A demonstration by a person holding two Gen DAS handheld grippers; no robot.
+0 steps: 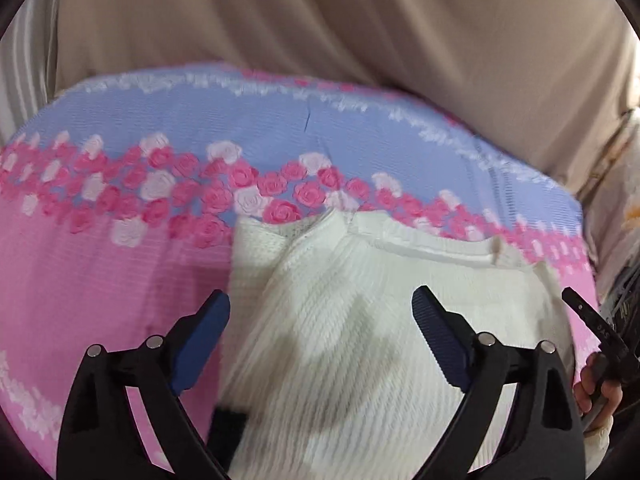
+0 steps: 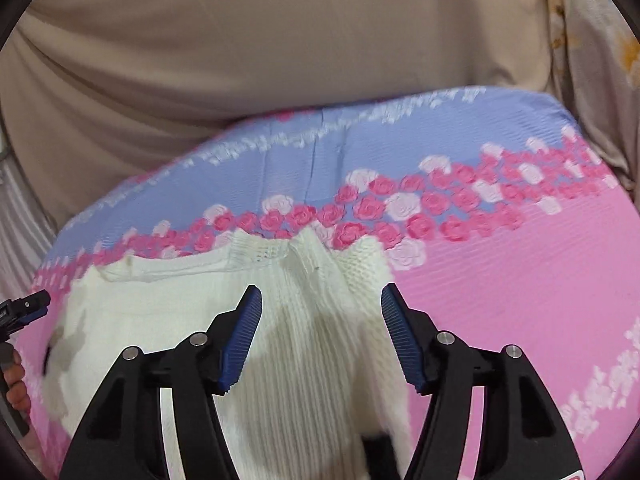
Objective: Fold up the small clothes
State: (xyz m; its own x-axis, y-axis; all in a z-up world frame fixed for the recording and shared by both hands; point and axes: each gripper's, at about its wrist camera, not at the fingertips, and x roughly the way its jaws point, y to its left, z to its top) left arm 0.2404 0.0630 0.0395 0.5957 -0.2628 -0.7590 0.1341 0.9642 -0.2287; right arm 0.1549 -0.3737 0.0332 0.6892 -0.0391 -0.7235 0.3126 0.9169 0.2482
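Note:
A white ribbed knit garment (image 1: 360,320) lies on a pink and blue floral sheet (image 1: 100,260), partly folded with a sleeve laid over its body. My left gripper (image 1: 320,304) is open just above the garment's left part, its blue pads (image 1: 200,340) apart. My right gripper (image 2: 320,300) is open above the garment's right part (image 2: 304,360), near the folded sleeve. Each gripper shows at the edge of the other's view: the right one in the left wrist view (image 1: 592,320), the left one in the right wrist view (image 2: 24,308).
The floral sheet (image 2: 520,300) covers a raised surface with a rose band across it. A beige cloth (image 1: 320,20) hangs behind it. A dark item (image 1: 228,432) peeks from under the garment's near edge. A pale flowered cloth (image 2: 600,40) hangs at right.

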